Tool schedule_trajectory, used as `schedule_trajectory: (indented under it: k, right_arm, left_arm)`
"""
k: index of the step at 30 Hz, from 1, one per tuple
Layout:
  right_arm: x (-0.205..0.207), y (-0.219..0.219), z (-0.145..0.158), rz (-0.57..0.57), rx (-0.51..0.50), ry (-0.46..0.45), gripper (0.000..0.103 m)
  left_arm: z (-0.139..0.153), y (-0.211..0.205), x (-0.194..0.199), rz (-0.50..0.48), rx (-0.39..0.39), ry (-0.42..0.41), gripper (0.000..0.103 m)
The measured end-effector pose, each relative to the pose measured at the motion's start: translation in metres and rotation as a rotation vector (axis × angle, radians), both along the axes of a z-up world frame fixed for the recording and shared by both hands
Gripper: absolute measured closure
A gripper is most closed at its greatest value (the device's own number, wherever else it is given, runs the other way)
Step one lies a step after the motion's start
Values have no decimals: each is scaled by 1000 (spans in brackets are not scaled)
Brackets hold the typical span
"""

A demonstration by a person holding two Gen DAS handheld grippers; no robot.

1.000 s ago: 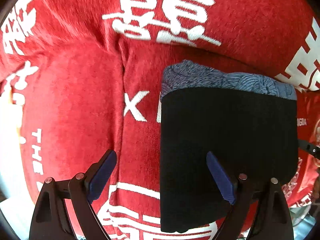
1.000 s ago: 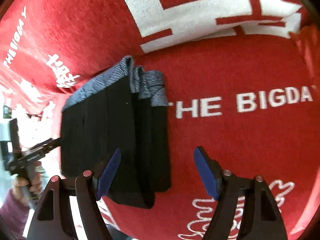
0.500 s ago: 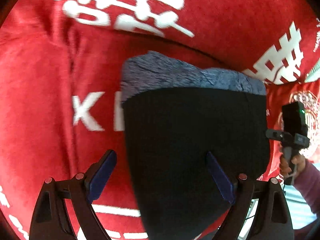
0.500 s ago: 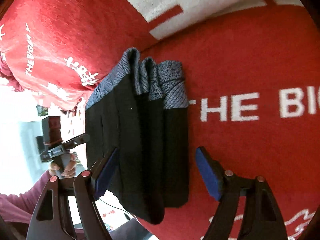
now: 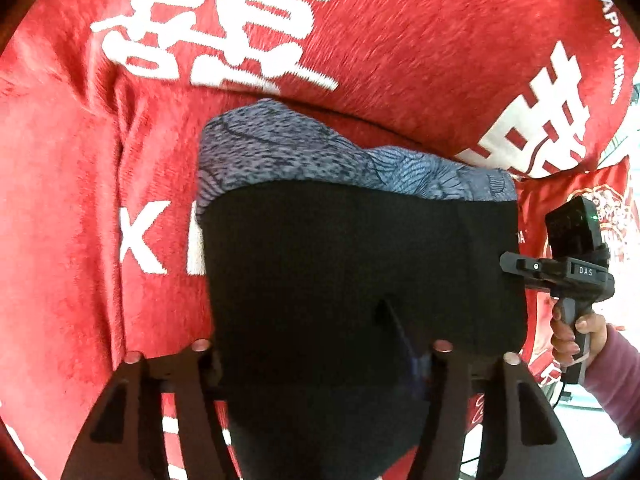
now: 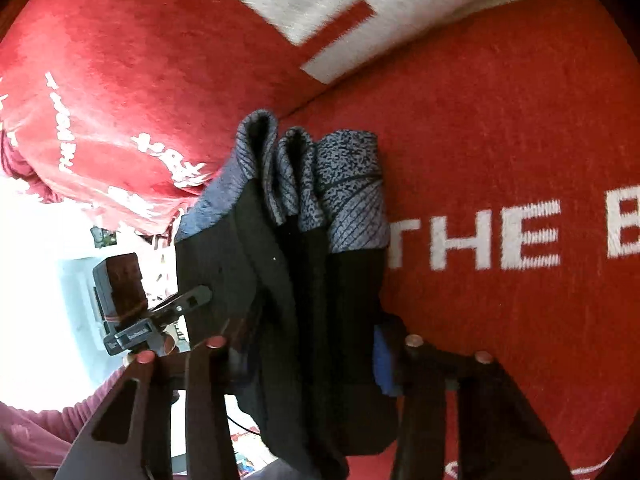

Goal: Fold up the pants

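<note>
A red blanket [image 5: 360, 60] with white lettering covers the surface beneath me. On it lie the folded pants [image 5: 360, 272], black with a grey patterned waistband at the far end (layers stacked side by side in the right view). My left gripper [image 5: 320, 360] is clamped on their near edge, and my right gripper [image 6: 308, 354] is likewise closed on the folded bundle [image 6: 304, 280].
</note>
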State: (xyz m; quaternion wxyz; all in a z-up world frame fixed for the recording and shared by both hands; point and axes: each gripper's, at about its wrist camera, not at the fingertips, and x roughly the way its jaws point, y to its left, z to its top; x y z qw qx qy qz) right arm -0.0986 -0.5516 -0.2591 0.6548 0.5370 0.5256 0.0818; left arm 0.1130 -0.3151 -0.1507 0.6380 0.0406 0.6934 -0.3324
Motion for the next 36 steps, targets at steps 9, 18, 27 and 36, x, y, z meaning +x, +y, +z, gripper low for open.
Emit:
schedule_trajectory:
  k: [9,18,27,36]
  right_arm:
    - [-40,33,38,6,104,-56,61]
    - [-77,93,14,21,59,8,61]
    - [-83,100,18,-4,-219,95,29]
    - [-113,118,62,-37,-481,304,21]
  left_arm:
    - [57,40,-39,3,22,-33,45]
    - [10,96,-72,0,92,-5,35]
    - [-3,108,-67,60,121,-55,0]
    - [50,104,-93,-19,323,-274,0]
